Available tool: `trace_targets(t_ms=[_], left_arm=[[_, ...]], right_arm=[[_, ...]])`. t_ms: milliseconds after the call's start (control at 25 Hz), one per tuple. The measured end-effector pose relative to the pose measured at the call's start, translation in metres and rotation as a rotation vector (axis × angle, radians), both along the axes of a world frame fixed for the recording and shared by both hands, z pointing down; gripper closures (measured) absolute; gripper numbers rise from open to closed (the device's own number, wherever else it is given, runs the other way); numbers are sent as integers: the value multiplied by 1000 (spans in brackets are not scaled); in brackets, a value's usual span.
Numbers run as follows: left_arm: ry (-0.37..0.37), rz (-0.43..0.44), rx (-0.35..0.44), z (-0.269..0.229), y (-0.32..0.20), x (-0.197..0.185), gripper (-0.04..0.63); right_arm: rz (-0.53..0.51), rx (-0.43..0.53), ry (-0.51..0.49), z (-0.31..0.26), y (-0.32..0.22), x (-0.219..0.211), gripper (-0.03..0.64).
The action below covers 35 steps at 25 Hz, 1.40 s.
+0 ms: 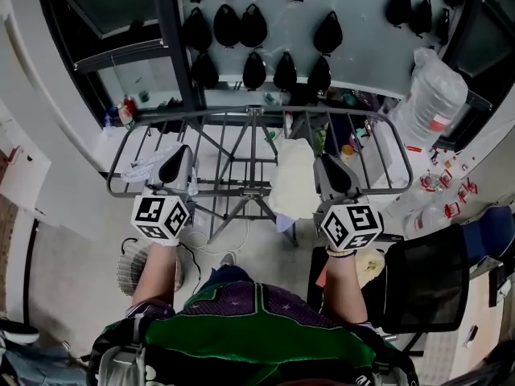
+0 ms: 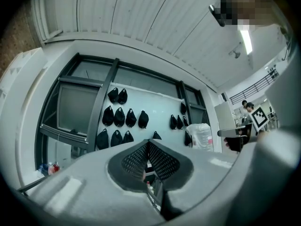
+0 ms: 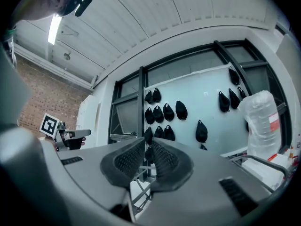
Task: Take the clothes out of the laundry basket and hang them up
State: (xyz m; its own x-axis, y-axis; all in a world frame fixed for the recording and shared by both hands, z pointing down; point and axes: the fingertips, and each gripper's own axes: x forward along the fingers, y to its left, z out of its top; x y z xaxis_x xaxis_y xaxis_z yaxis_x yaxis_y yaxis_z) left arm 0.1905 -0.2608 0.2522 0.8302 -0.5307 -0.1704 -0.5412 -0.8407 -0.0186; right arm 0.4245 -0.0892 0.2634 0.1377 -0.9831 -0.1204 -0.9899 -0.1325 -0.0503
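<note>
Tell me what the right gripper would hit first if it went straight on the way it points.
Nothing close. The right gripper points over the drying rack, so its way looks free up to the pale wall panel, probably near the lower black caps; depth is unclear.

1. Grey wire drying rack [image 1: 225,116], unfolded, standing on a pale floor [image 1: 261,244].
2. Over the bars right of its centre, a cream garment [image 1: 294,175], draped and hanging below the front rail.
3. On the left wing, a thin translucent piece [image 1: 149,166], lying flat across the bars.
4. On the floor to the right, a black mesh basket [image 1: 426,280]; beyond it, small red-and-white items [image 1: 447,191], scattered.
</note>
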Motion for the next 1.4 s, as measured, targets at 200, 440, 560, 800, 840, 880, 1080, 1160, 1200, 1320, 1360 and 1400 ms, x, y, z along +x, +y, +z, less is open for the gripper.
trace_targets(t_ms=[200, 440, 560, 800, 840, 880, 1080, 1160, 1200, 1320, 1360, 1400], left_arm=[[2, -2, -1, 0, -1, 0, 578], [-6, 4, 6, 1, 2, 3, 578], [-10, 7, 12, 1, 4, 6, 578], [-19, 15, 14, 4, 4, 11, 577], [-20, 15, 13, 5, 4, 11, 577], [-21, 15, 12, 5, 4, 11, 577], [-22, 10, 7, 7, 2, 9, 577], [-21, 8, 4, 8, 1, 9, 577], [-20, 8, 2, 8, 1, 9, 577], [-19, 8, 2, 8, 0, 10, 577], [-19, 7, 2, 8, -1, 10, 578], [-20, 7, 2, 8, -2, 11, 578]], right_arm=[[7, 8, 14, -5, 0, 0, 603], [21, 3, 32, -6, 4, -1, 617], [21, -4, 39, -5, 6, -2, 617], [39, -7, 21, -1, 6, 2, 617], [42, -8, 19, -1, 6, 3, 617], [45, -8, 18, -1, 7, 4, 617], [47, -7, 11, 0, 8, 4, 617], [48, -8, 12, 1, 9, 4, 617], [48, -8, 12, 1, 9, 4, 617], [50, -6, 11, -1, 9, 6, 617], [51, -5, 11, -1, 9, 6, 617], [52, -4, 11, -2, 9, 6, 617]])
